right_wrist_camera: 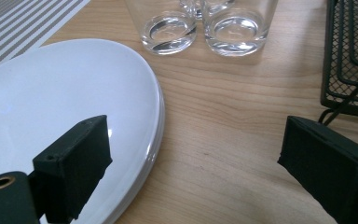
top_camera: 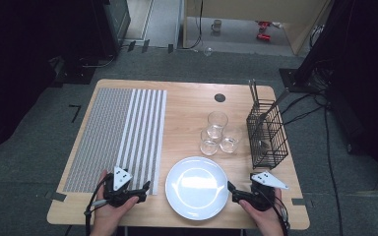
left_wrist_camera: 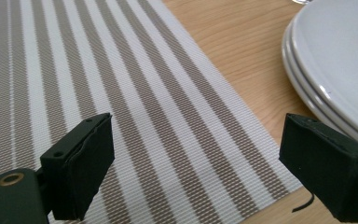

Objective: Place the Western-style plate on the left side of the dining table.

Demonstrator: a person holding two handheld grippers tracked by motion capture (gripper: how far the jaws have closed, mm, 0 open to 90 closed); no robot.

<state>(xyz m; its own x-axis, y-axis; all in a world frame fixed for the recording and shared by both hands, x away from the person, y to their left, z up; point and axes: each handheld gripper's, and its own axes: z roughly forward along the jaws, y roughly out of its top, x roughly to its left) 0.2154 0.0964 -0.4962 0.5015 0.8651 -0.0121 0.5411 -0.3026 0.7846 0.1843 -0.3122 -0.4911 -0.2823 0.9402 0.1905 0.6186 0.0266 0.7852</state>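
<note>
A white plate (top_camera: 197, 187) lies at the front middle of the wooden table (top_camera: 187, 105); the left gripper view shows stacked plates (left_wrist_camera: 340, 60). My left gripper (top_camera: 145, 189) sits just left of it over the near corner of a striped placemat (top_camera: 118, 135), jaws wide open with nothing between them. The same open gripper (left_wrist_camera: 198, 172) hovers above the placemat (left_wrist_camera: 135, 93) in its own view. My right gripper (top_camera: 231, 191) rests at the plate's right edge, open and empty. Its own view shows the gripper (right_wrist_camera: 196, 170) between the plate (right_wrist_camera: 65, 93) and bare wood.
Three clear glasses (top_camera: 217, 132) stand behind the plate, with two of the glasses (right_wrist_camera: 205, 25) seen close up. A black wire basket (top_camera: 267, 132) holding utensils stands at the right, its corner (right_wrist_camera: 352, 56) near my right gripper. A dark round hole (top_camera: 220, 97) marks the far edge.
</note>
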